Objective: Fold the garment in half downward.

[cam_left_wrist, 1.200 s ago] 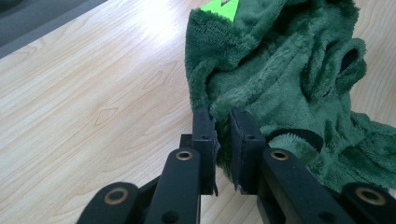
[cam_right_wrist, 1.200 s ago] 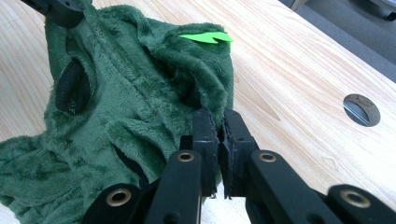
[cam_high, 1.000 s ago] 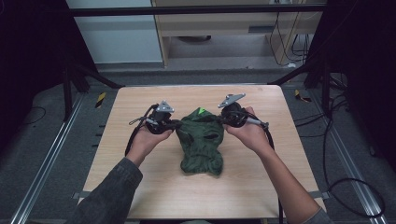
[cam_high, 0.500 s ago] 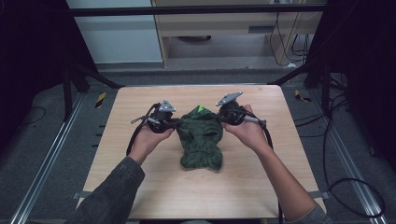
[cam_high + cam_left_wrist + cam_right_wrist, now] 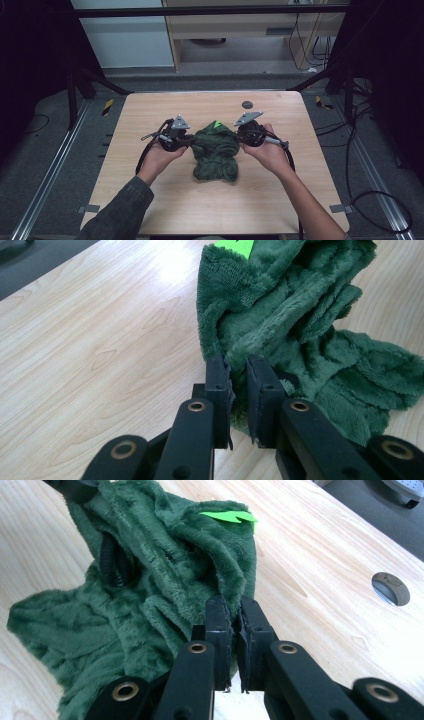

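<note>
Two grippers: each clamps one side of a single green plush cloth, near the middle of the surface.
Left hand (image 5: 159,156): comes in from the near edge and cradles its tool from below, probably so the cloth edge can be drawn sideways.
Left gripper (image 5: 189,142): jaws clenched on a fold at the cloth's left edge; in the left gripper view (image 5: 239,371) the pile is pinched between the two black pads.
Green cloth (image 5: 216,154): a crumpled, bunched heap on the surface between the two tools, its far part pulled up slightly toward the grips, its near part slumped flat.
Green tag (image 5: 217,123): a bright patch at the cloth's far end, likely marking a hem or corner to find.
Right gripper (image 5: 241,136): jaws clenched on the cloth's right edge; the right gripper view (image 5: 231,611) shows a ridge of plush caught between the pads.
Right hand (image 5: 270,152): mirrors the left, wrapped around its tool.
Round hole (image 5: 246,104): in the surface, far of the right gripper, well apart from the cloth.
Judgement: opposite-edge grips suit spreading or lifting the cloth open.
</note>
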Available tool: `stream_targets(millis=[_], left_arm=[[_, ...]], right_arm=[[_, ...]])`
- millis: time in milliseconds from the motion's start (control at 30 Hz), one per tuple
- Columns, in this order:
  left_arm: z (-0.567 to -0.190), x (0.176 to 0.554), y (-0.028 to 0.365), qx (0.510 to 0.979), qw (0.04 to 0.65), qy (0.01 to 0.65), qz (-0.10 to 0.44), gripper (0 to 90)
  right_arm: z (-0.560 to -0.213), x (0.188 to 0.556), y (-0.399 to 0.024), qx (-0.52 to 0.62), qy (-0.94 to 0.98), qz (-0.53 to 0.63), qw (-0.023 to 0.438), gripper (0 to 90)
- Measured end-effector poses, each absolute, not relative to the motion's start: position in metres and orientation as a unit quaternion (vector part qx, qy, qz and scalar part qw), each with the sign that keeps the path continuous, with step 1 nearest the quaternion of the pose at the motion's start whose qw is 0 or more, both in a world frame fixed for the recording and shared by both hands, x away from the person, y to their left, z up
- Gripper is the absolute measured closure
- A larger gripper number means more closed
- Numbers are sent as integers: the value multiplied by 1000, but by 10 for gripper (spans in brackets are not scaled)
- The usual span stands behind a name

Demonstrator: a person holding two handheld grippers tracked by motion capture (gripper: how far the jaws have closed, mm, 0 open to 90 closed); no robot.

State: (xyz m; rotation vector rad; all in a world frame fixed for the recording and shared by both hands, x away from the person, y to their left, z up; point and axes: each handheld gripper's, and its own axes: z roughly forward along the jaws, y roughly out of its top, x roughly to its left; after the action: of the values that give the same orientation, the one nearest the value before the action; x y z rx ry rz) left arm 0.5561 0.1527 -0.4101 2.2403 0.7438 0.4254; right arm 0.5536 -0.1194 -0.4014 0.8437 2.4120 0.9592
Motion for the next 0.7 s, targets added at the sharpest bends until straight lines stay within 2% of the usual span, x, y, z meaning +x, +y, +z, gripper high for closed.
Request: stream_targets(millis=[700], left_arm=[[-434,535,152,881,353,277,151,807]], right_arm=[[-426,525,-119,291,871,340,204,842]])
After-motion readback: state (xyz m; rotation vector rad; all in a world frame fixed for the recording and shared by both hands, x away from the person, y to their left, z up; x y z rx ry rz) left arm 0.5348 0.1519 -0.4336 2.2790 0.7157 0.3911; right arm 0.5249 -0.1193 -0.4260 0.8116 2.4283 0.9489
